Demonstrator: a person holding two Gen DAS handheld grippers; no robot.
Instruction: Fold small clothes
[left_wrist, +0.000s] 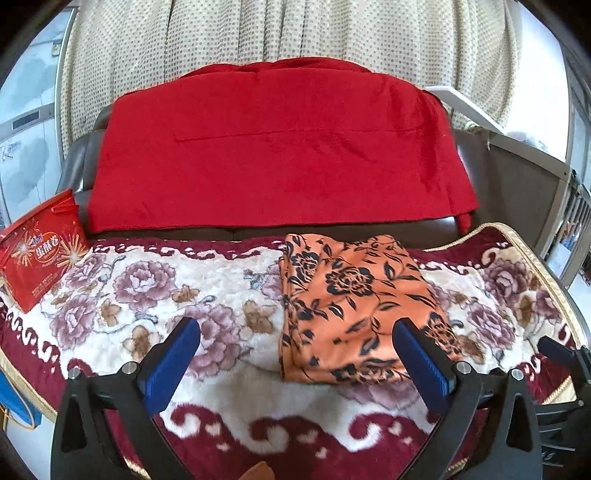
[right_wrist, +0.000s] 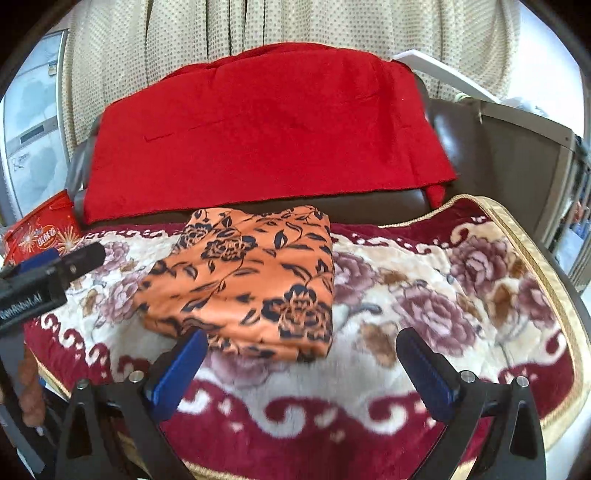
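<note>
While folded, cloth beyond right tool.

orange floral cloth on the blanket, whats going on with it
A person with a gripper in each hand is folding small clothes. The orange floral cloth lies folded into a compact stack on the flowered plush blanket. Both the left gripper and right gripper are open and hold nothing, poised just short of the cloth.

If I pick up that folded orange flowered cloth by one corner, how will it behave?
The orange flowered cloth lies in soft stacked layers, so it would probably droop and unfold. It looks thin, likely light. On the plush blanket it may bunch rather than slide when pushed.
</note>
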